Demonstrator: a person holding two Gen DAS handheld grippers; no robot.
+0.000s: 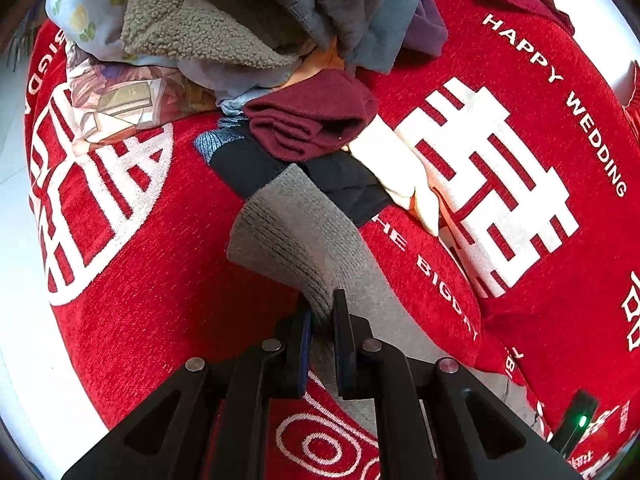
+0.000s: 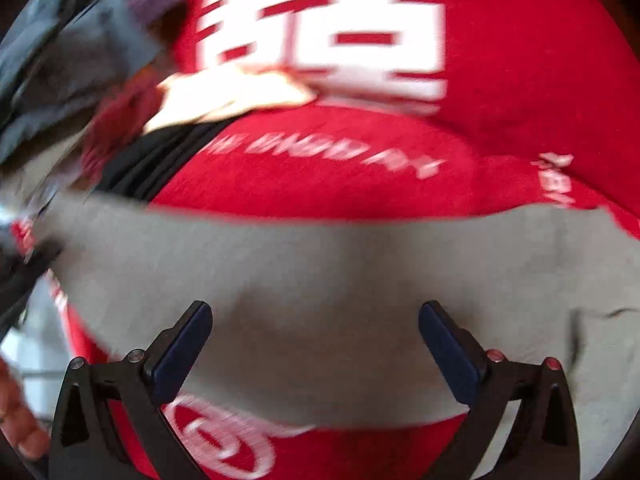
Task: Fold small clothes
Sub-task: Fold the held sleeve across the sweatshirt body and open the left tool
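Note:
A grey sock [image 1: 296, 236] lies across the red cloth [image 1: 152, 280]. My left gripper [image 1: 322, 308] is shut on the grey sock near its cuff end, and the cuff stands up ahead of the fingers. In the right wrist view the same grey sock [image 2: 340, 280] stretches flat from left to right, blurred. My right gripper [image 2: 316, 320] is open, its fingers wide apart just above the sock's middle, holding nothing.
A folded maroon garment [image 1: 316, 116], a black one [image 1: 264, 164] and a cream one [image 1: 396, 164] lie just beyond the sock. A tall heap of mixed clothes [image 1: 224, 24] fills the far side. The red cloth has white lettering and is rumpled at right.

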